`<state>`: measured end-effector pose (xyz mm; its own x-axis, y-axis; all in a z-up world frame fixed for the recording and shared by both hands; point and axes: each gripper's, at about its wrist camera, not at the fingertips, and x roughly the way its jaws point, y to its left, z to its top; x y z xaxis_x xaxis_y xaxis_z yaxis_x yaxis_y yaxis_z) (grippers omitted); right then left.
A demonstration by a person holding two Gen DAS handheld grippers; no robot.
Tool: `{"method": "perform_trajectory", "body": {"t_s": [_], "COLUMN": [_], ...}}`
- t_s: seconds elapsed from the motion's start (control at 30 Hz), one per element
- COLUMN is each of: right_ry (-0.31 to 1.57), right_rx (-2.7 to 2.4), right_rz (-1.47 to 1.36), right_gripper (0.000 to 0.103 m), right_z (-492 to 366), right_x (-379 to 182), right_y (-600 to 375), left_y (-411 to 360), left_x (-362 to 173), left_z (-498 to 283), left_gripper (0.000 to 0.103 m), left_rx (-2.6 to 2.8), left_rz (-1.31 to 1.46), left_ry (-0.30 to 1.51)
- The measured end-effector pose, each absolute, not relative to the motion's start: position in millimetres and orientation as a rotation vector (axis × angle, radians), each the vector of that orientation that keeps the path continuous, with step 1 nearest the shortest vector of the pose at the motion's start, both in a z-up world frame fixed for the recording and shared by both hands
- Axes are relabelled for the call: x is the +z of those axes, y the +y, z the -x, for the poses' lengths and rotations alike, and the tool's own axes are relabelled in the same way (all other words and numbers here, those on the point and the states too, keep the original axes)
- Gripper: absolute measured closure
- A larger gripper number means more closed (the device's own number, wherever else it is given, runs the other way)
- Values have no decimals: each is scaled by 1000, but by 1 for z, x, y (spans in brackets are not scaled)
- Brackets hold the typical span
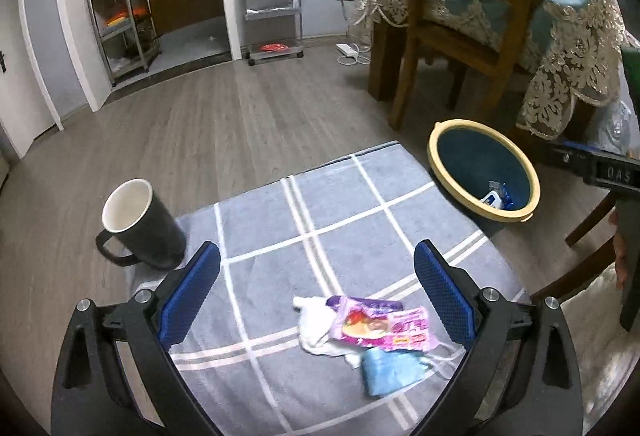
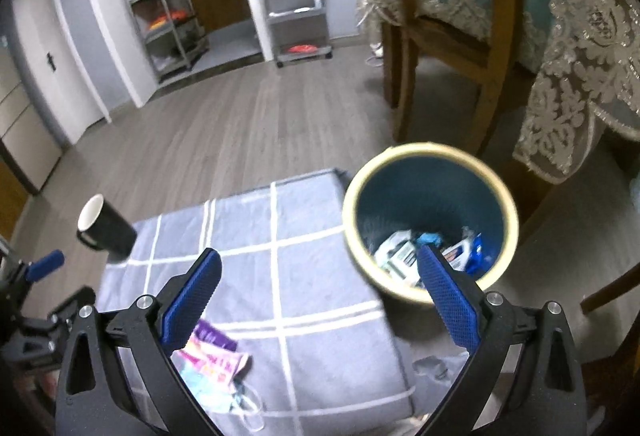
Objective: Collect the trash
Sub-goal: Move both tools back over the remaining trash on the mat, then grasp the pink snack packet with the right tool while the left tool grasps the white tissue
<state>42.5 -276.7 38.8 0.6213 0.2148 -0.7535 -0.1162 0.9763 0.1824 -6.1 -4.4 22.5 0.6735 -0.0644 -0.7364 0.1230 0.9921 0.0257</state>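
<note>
Left wrist view, pink wrapper (image 1: 382, 328), white tissue (image 1: 316, 324) and blue mask (image 1: 390, 372) heaped on my grey checked counter (image 1: 320, 220), left tool (image 1: 318, 288) spread above them, right tool (image 2: 320, 296) spread empty beside bin (image 2: 430, 152), black mug (image 1: 136, 224) at counter edge.

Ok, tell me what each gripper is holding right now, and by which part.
Nothing. The left gripper is open above the pink wrapper on the mat; the right gripper is open and empty near the trash bin.

A pink wrapper (image 1: 382, 328) is lying flat over white tissue (image 1: 316, 324), blue mask (image 1: 390, 370) touching at 5 o'clock; bin (image 1: 434, 152) is standing upright.
</note>
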Motion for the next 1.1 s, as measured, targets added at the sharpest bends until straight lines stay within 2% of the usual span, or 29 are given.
{"method": "perform_trajectory", "body": {"t_s": [0.27,0.47,0.67,0.73,0.8,1.1], "right_ry": [959,1021,1125,1141,1163,1166], "right_rx": [273,332,416,436,473,586], "right_rz": [-82,-39,65,90,116,248], "right_gripper": [5,5,8,13,31,49], "right_z": [-37,-41,-37,-35,-32,-21], "right_x": [14,-10,-47,-56,-65,-82], "right_y": [-234,-200,-170,-164,-154,-117], "left_y": [24,45,65,70,72,74], "left_x": [5,-22,-25,-24,-23,-26], "left_z": [18,12,7,5,5,2], "left_gripper": [6,6,6,6,6,6], "left_rx": [-68,-19,67,79,79,73], "left_rz": [-61,-2,28,53,70,98], "left_ry": [848,940,951,953,952,967]}}
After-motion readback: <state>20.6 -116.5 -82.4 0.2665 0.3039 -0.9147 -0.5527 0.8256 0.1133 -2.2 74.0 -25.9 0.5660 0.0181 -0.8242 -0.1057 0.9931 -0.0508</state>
